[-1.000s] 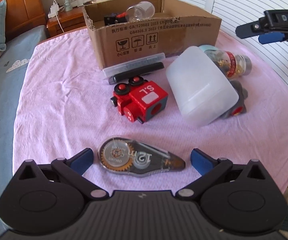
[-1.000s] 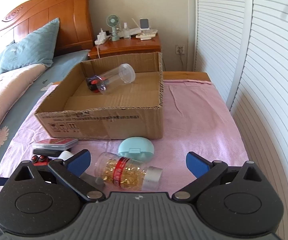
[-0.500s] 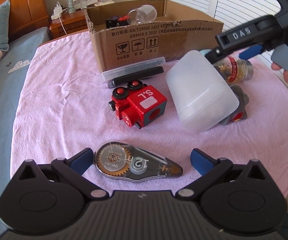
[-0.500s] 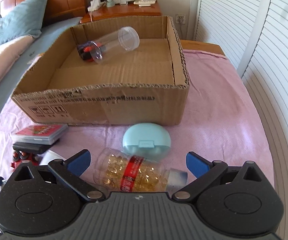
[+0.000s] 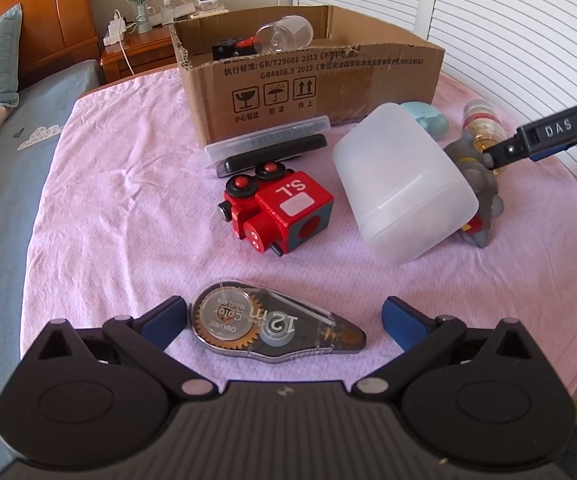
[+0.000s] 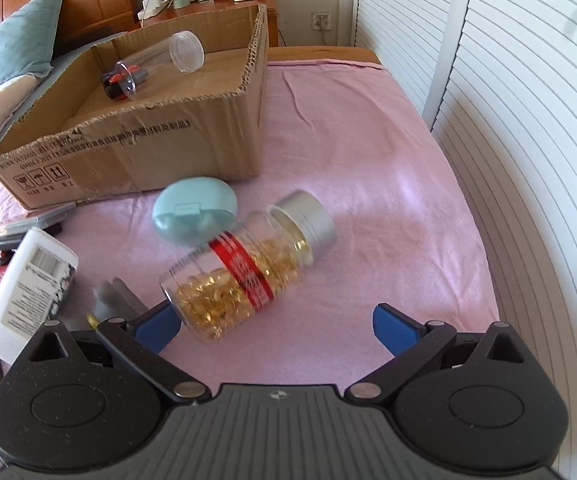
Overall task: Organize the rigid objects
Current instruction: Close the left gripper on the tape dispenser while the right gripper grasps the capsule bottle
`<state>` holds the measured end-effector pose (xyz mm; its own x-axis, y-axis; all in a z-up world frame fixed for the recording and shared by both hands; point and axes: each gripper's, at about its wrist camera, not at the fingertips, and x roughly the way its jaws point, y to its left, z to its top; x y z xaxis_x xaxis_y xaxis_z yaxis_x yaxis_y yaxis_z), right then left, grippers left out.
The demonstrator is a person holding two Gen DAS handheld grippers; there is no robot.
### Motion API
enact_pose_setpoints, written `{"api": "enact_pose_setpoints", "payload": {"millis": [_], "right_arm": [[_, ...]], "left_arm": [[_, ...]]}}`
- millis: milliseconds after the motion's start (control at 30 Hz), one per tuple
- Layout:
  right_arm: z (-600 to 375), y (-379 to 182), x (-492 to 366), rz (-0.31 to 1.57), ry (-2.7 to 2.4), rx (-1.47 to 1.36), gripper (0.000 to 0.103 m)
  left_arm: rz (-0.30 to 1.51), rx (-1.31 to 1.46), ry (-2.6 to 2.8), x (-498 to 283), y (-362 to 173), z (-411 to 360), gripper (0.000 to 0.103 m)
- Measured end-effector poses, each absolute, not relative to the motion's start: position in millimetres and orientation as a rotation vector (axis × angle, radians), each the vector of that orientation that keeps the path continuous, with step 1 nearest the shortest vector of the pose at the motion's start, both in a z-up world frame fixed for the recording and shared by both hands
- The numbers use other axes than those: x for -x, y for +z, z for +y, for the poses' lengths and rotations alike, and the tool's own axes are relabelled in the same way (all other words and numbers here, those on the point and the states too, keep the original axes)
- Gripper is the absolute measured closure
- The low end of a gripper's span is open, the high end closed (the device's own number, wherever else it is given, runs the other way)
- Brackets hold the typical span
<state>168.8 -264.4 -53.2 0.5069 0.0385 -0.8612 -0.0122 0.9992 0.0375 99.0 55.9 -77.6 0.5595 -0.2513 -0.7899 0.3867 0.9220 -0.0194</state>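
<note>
My left gripper [image 5: 284,320] is open, its blue pads either side of a clear tape dispenser [image 5: 272,326] lying on the pink cloth. My right gripper [image 6: 276,326] is open just in front of a capsule bottle [image 6: 248,264] with a silver cap and red label; its left pad touches the bottle's base. The right gripper also shows in the left wrist view [image 5: 544,136], beside a grey toy [image 5: 478,184]. A cardboard box [image 5: 328,76] [image 6: 136,152] at the back holds a clear jar [image 6: 164,58] and a small dark toy [image 6: 114,82].
On the cloth lie a red toy train [image 5: 278,210], a white frosted container [image 5: 400,182] [image 6: 28,284], a pale blue case [image 6: 194,208], and a flat clear case on a black one [image 5: 268,148]. Louvred doors [image 6: 528,120] stand at the right, a nightstand [image 5: 136,50] behind.
My right gripper has dropped lower and swung to the right of the capsule bottle, which now lies slanted and closer. My left gripper has barely moved.
</note>
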Motion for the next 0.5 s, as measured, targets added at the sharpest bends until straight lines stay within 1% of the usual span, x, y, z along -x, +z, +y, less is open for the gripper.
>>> {"api": "enact_pose_setpoints", "payload": {"millis": [233, 500], "right_arm": [[-264, -68, -157, 0.974, 0.093, 0.100, 0.000], [-266, -69, -157, 0.947, 0.133, 0.111, 0.000]], "left_arm": [[0.881, -0.173, -0.407, -93, -77, 60, 0.000], [0.871, -0.213, -0.493, -92, -76, 66, 0.000]]}}
